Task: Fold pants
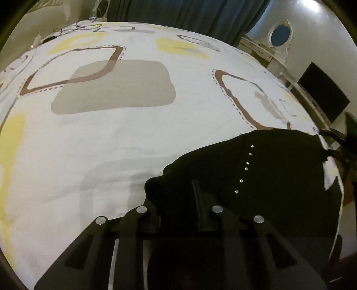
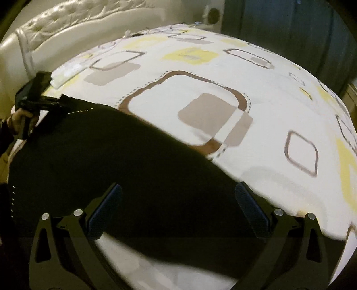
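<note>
Black pants (image 1: 256, 178) with a line of small shiny studs (image 1: 246, 164) lie on the patterned bedspread (image 1: 133, 145). My left gripper (image 1: 178, 191) has its fingers close together, pinched on a bunched edge of the black cloth. In the right wrist view the same left gripper (image 2: 55, 102), held by a person's hand (image 2: 21, 120), sits at the far left corner of the pants (image 2: 111, 160). My right gripper (image 2: 178, 200) hangs open and wide above the dark cloth, with nothing pressed between its blue pads (image 2: 104, 212). That view is blurred.
The bedspread (image 2: 223, 67) is white with brown, grey and yellow squares. A cream tufted headboard (image 2: 67, 26) stands at the far left. Dark curtains (image 1: 189, 13), a white dressing table with an oval mirror (image 1: 279, 33) and a black screen (image 1: 323, 93) border the bed.
</note>
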`<state>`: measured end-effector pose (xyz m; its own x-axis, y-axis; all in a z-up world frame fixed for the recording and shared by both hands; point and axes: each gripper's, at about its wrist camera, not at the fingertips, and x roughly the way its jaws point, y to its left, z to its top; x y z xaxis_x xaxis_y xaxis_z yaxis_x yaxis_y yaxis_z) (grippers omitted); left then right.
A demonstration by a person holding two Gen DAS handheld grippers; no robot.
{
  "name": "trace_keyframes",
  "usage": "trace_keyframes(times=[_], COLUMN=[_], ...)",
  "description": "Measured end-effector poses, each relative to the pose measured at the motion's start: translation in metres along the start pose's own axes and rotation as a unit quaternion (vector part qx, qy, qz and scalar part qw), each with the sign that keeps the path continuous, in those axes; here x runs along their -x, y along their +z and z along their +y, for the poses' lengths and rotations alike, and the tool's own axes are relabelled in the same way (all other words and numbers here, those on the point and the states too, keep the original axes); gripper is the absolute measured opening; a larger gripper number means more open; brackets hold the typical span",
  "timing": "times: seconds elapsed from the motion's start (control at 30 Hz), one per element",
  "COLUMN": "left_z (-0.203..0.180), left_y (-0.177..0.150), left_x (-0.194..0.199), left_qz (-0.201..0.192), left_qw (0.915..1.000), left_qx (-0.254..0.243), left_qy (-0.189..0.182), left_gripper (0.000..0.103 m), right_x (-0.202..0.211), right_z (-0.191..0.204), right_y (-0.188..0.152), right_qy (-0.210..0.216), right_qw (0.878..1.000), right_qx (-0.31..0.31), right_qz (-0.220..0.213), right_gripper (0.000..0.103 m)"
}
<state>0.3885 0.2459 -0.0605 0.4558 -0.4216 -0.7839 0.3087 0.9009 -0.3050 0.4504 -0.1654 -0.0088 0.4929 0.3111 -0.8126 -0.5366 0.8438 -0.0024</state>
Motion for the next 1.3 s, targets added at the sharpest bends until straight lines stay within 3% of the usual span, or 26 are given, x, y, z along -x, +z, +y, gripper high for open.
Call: trace_keyframes(times=[0.17, 0.2, 0.23, 0.27, 0.37, 0.53, 0.63, 0.67, 0.7, 0.73, 0.77, 0.8, 0.83, 0.9, 0.97, 1.07, 1.3], left_z=[0.013, 0.016, 0.016, 0.018, 0.023, 0.021, 0.022, 0.021, 0.021, 0.019, 0.016, 0.014, 0.012, 0.017, 0.022, 0.013, -0.001], left_y=[-0.003, -0.003, -0.003, -0.003, 0.001, 0.009, 0.010, 0.010, 0.011, 0.011, 0.013, 0.013, 0.014, 0.014, 0.012, 0.009, 0.010], left_x=[0.002, 0.001, 0.002, 0.002, 0.000, -0.004, -0.006, -0.006, -0.007, -0.007, -0.007, -0.008, -0.009, -0.008, -0.006, 0.001, 0.036], left_qz=[-0.010, -0.010, -0.010, -0.011, -0.009, -0.008, -0.009, -0.008, -0.008, -0.006, -0.003, 0.000, 0.006, 0.009, 0.005, -0.010, -0.052], left_qw=[0.9991, 0.9987, 0.9984, 0.9980, 0.9968, 0.9974, 0.9964, 0.9950, 0.9941, 0.9943, 0.9955, 0.9968, 0.9985, 0.9975, 0.9955, 0.9967, 0.9923], left_qx=[0.021, 0.024, 0.024, 0.026, 0.032, 0.024, 0.026, 0.029, 0.030, 0.030, 0.022, 0.012, -0.002, 0.008, 0.033, 0.011, 0.010], left_qy=[-0.036, -0.045, -0.049, -0.057, -0.072, -0.068, -0.080, -0.095, -0.104, -0.102, -0.093, -0.079, -0.055, -0.070, -0.089, -0.080, -0.112], left_gripper=[0.019, 0.019, 0.019, 0.019, 0.019, 0.021, 0.037, 0.048, 0.053, 0.053, 0.050, 0.034, 0.024, 0.009, 0.009, 0.008, 0.008], right_x=[-0.038, -0.046, -0.058, -0.065, -0.076, -0.089, -0.094, -0.094, -0.094, -0.092, -0.089, -0.086, -0.084, -0.079, -0.071, -0.058, 0.002], right_z=[-0.030, -0.034, -0.039, -0.041, -0.045, -0.051, -0.057, -0.058, -0.059, -0.058, -0.057, -0.056, -0.054, -0.048, -0.036, -0.023, 0.004], right_y=[0.022, 0.024, 0.027, 0.028, 0.031, 0.030, 0.028, 0.028, 0.029, 0.029, 0.029, 0.029, 0.028, 0.024, 0.021, 0.018, 0.002], right_qy=[0.081, 0.088, 0.099, 0.106, 0.115, 0.118, 0.134, 0.134, 0.132, 0.128, 0.124, 0.126, 0.124, 0.118, 0.095, 0.055, -0.006], right_qw=[0.995, 0.994, 0.992, 0.989, 0.986, 0.982, 0.980, 0.980, 0.980, 0.980, 0.980, 0.980, 0.981, 0.981, 0.984, 0.991, 0.999], right_qx=[-0.007, -0.006, 0.000, 0.006, 0.024, 0.046, 0.022, 0.017, 0.014, 0.016, 0.021, 0.022, 0.026, 0.030, 0.046, 0.048, 0.047], right_qz=[0.049, 0.063, 0.084, 0.099, 0.118, 0.138, 0.146, 0.148, 0.151, 0.153, 0.153, 0.152, 0.150, 0.149, 0.140, 0.116, 0.011], right_gripper=[0.098, 0.094, 0.080, 0.074, 0.074, 0.076, 0.074, 0.067, 0.062, 0.050, 0.036, 0.031, 0.022, 0.013, 0.011, 0.010, 0.010])
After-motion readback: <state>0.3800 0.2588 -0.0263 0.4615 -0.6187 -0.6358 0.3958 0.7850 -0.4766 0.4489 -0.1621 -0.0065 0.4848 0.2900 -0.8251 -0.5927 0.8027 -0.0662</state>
